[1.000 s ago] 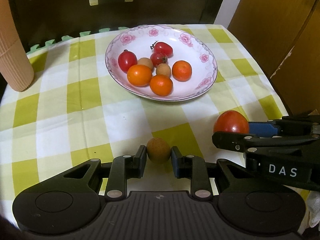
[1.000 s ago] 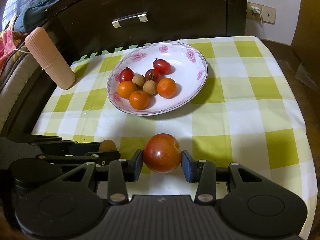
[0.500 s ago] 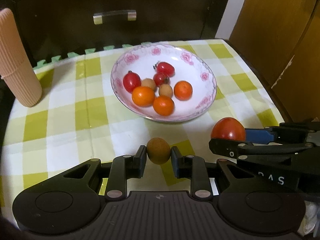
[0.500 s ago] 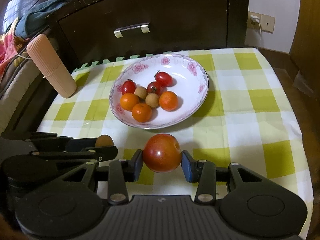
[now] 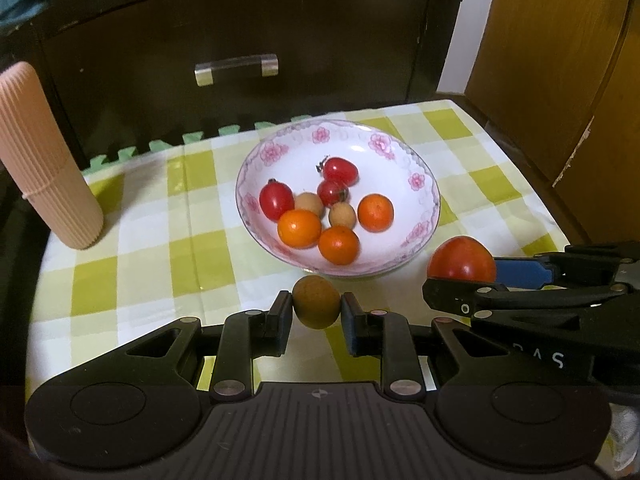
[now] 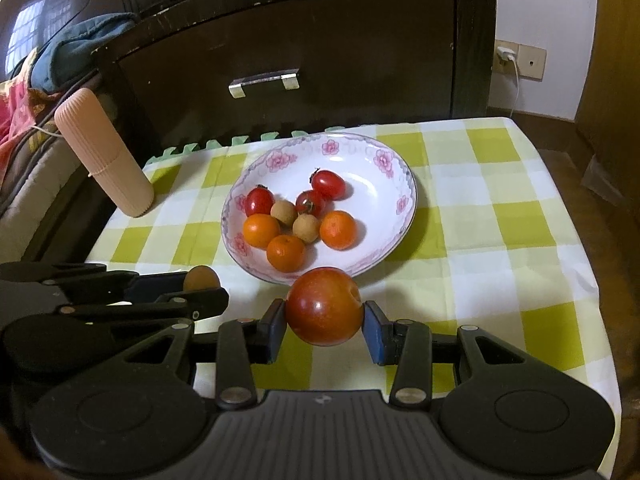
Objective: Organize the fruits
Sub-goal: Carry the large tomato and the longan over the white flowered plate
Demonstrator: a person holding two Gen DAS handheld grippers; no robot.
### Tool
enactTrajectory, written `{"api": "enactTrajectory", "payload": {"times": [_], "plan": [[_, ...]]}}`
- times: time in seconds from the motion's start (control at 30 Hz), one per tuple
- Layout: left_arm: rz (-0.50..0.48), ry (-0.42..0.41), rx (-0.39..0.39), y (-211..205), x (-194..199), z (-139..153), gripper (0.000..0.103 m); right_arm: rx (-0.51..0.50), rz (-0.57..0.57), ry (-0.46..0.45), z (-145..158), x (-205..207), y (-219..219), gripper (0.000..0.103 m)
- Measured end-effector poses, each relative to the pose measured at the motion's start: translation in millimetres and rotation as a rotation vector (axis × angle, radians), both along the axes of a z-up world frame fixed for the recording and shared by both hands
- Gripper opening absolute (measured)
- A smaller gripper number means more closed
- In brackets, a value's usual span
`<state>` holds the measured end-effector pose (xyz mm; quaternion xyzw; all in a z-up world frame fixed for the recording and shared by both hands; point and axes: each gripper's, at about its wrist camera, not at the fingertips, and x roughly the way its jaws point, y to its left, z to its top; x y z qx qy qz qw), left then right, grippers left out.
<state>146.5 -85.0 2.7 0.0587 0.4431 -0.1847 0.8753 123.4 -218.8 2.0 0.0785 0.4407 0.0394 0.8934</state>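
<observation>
A white bowl with pink flowers point(image 5: 416, 180) point(image 6: 384, 164) stands mid-table and holds several cherry tomatoes, small oranges and longans. My left gripper point(image 5: 316, 307) is shut on a brown longan point(image 5: 316, 301), held above the cloth just short of the bowl's near rim. The longan point(image 6: 202, 278) also shows at the left in the right wrist view. My right gripper point(image 6: 324, 312) is shut on a large red tomato point(image 6: 324, 306), likewise raised in front of the bowl. That tomato point(image 5: 461, 258) sits to the right of the longan in the left wrist view.
A yellow-and-white checked cloth point(image 6: 500, 216) covers the small table. A ribbed pink cylinder point(image 5: 44, 160) point(image 6: 104, 152) stands at the back left. A dark cabinet with a drawer handle point(image 6: 264, 80) rises behind the table. Wooden doors point(image 5: 560, 60) stand to the right.
Both grippers have risen and drawn back with their fruit, so the bowl looks smaller and farther. The cabinet and drawer handle now fill more of both views.
</observation>
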Motion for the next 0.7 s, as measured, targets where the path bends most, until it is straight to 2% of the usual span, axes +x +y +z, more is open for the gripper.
{"api": "enactTrajectory", "payload": {"times": [0.7], "plan": [[0.014,-0.072,0.017,-6.9,25.2,16.5,0.032,0.025,-0.03,-0.051,13.4,27.6,-7.6,0.04]]}}
